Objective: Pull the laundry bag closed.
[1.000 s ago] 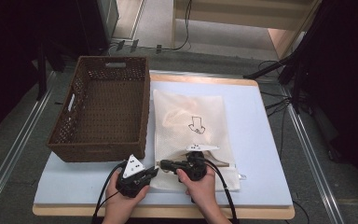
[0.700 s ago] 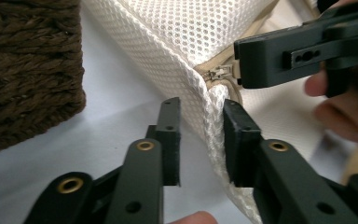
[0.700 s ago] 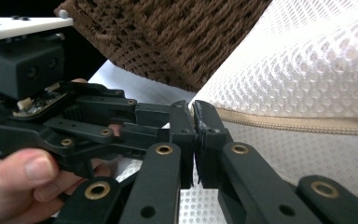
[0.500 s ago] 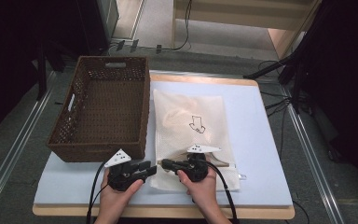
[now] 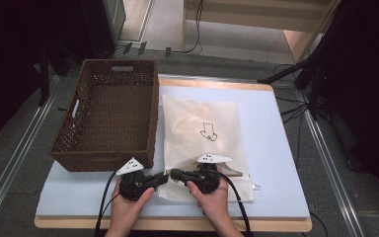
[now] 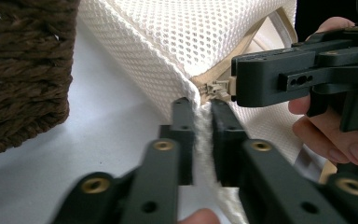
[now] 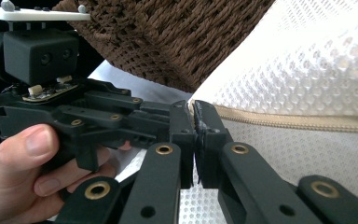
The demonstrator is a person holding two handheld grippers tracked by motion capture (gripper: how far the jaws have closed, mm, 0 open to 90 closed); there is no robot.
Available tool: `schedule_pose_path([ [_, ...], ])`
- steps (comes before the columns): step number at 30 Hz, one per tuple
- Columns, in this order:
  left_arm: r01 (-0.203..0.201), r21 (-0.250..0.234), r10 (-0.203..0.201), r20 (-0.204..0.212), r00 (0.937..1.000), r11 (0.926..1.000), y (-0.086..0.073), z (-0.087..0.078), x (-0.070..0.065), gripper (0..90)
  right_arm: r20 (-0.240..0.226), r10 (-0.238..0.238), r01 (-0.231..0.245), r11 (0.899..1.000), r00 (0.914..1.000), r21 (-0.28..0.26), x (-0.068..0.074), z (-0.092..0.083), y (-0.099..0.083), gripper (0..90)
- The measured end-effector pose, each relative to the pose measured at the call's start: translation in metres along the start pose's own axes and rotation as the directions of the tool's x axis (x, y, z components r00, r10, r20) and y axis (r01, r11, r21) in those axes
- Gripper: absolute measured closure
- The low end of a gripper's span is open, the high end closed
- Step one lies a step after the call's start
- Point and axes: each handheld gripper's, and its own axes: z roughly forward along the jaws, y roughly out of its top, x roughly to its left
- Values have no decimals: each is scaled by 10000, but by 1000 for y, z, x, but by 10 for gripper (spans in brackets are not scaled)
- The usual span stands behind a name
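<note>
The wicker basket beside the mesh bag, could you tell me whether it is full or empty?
Empty. In the high view the basket shows its bare woven floor and nothing in it.

No readable text; only black down-arrow sign on white mesh bag (image 5: pixel 205 133).

Pale blue table (image 5: pixel 276 148), brown wicker basket (image 5: pixel 108 118) beside white mesh bag (image 5: pixel 202 133).
</note>
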Motion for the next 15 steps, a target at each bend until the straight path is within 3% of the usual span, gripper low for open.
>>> schedule_pose_path([
  [4, 57, -79, -55, 315, 9995, 10000, -1, -1, 4, 857, 208, -56, 56, 10000, 9998, 8, 2, 0, -1, 878],
  [7, 141, -221, -134, 327, 9994, 9997, -2, -3, 4, 863, 365, -83, 81, 10000, 9993, 32, 2, 0, -3, 879],
  [12, 527, -542, -493, 614, 9969, 9971, -2, -5, 8, 866, 742, -18, 6, 9999, 9972, 153, -1, -2, -6, 880],
  [15, 388, -665, -349, 597, 9976, 9970, -3, -6, 7, 866, 878, -107, 93, 9998, 9961, 163, -1, -4, -6, 880],
])
